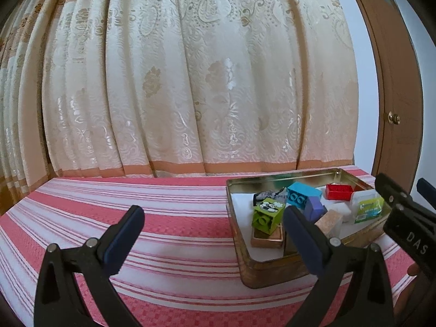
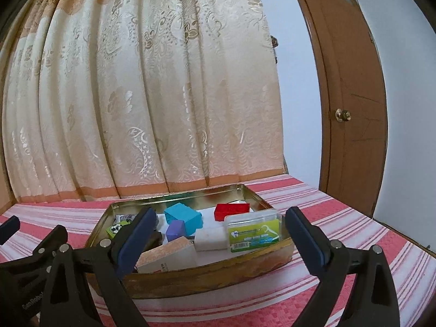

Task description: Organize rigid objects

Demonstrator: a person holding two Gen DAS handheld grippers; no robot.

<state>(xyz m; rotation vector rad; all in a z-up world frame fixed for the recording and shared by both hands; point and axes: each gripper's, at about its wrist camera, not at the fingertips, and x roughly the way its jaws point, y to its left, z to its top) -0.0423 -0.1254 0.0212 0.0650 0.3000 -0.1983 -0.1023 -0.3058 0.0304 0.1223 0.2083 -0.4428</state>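
Showing green brick [image 1: 265, 216] only at left wrist, floss box [image 2: 254, 230] label at right, both jaws wide, empty.

tin tray [image 2: 174, 280]: shallow gold metal, rectangular, on the red-striped cloth, holds all items
blue block [image 2: 183, 215]: studded, tilted, mid-tray
purple block [image 2: 175, 231]: just in front of blue
green block [image 1: 265, 218]: studs facing camera, tilted, atop a copper tin [image 1: 267, 241]
red box [image 2: 231, 210]: far right
floss-pick case [image 2: 254, 231]: clear, green label, near right
white block [image 2: 211, 238]: beside case
tan box [image 2: 166, 257]: near wall
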